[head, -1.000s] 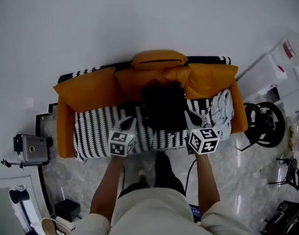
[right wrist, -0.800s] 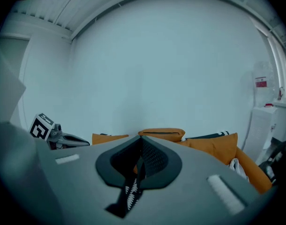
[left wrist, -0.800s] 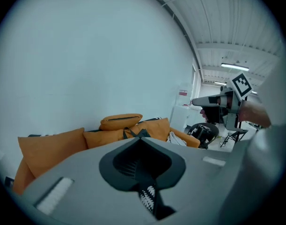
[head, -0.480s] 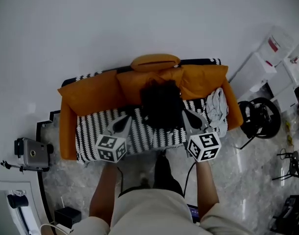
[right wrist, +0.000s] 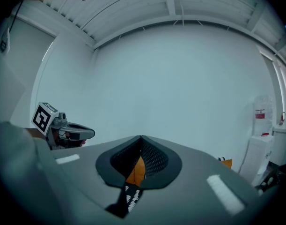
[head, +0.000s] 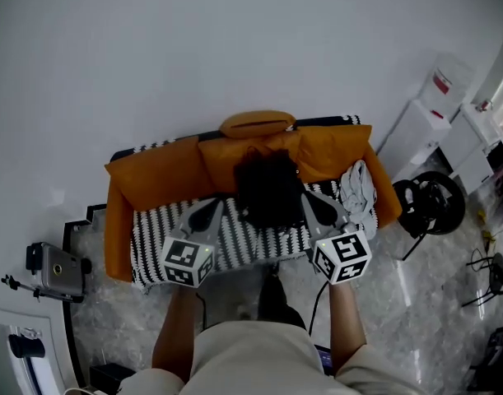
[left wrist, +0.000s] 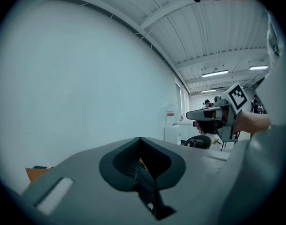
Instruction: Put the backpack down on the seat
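Observation:
The black backpack rests on the middle of the striped black-and-white seat of an orange-cushioned sofa, leaning on the back cushions. My left gripper hangs just left of it and my right gripper just right of it, both over the seat's front. Both sets of jaws are shut. In the left gripper view the left gripper has only a dark strip showing through the slit under the tips. In the right gripper view the right gripper shows orange cushion and striped cover through that slit.
A grey-white cloth lies at the seat's right end. White cabinets and a black ring-shaped device stand to the right. A camera on a stand sits at the left on the marble floor, with cables around.
Both grippers have drawn back from the sofa toward the person, and the view has pulled away. The backpack has stayed on the seat.

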